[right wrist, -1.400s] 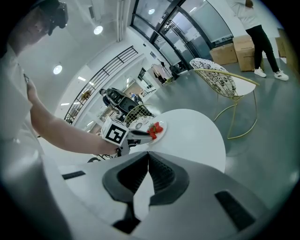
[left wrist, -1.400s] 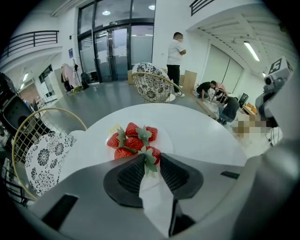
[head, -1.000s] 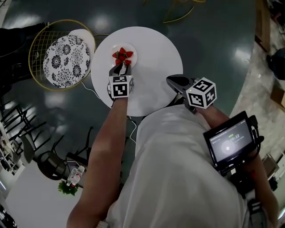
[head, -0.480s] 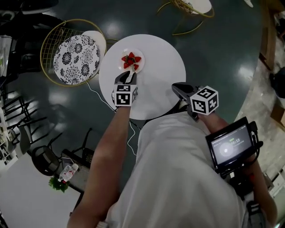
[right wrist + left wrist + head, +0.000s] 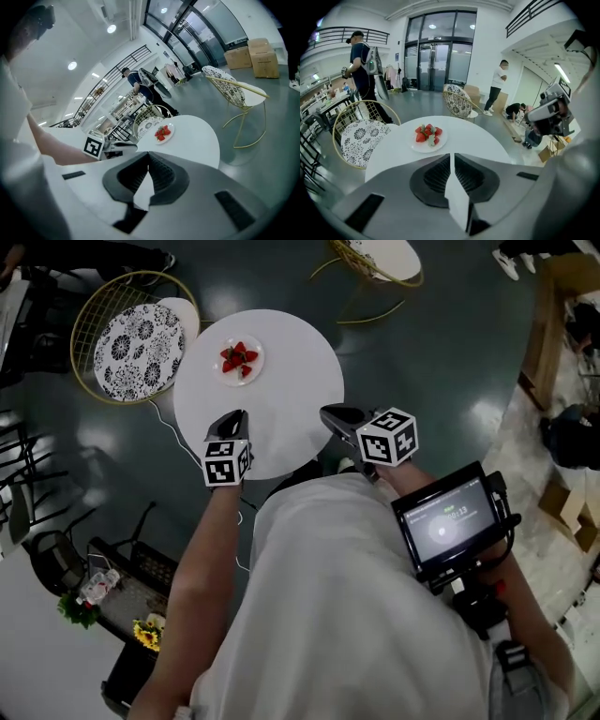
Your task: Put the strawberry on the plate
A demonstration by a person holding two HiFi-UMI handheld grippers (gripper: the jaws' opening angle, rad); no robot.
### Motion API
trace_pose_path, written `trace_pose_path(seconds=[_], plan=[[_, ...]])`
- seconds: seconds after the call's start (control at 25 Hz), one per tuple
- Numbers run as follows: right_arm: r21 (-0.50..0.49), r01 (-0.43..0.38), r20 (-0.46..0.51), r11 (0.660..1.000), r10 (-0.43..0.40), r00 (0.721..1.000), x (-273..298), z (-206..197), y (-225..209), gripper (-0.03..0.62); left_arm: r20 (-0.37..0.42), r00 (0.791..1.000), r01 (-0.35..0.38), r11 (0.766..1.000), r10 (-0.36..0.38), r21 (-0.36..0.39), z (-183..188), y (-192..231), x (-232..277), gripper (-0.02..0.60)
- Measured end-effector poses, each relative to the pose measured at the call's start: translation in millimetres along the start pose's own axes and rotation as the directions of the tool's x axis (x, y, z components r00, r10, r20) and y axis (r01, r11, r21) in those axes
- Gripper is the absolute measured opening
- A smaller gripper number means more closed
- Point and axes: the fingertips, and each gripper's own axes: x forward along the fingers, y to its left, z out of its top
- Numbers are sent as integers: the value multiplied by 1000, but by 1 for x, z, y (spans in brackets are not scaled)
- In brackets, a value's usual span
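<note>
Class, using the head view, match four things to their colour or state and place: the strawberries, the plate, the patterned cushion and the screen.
Things
1. strawberries
2. plate
3. patterned cushion
4. screen

Colour or state, and place
A. black and white, on the wire chair
B. lit, at the lower right of the view
C. red, piled on the plate
D. white, on the round table

Pairs: 1-C, 2-D, 3-A, 4-B
</note>
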Motion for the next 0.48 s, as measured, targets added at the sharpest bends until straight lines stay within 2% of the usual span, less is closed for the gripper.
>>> trace_pose_path(seconds=[0.24,0.48], plan=[[-74,-48,17,996,49,999,-35,-5,26,8,72,996,-51,997,55,-55,-10,-39,-50,9],[-132,-88,44,987,94,995,-37,-6,30,8,141,988,-45,993,60,-107,-14,-62,-66,8]])
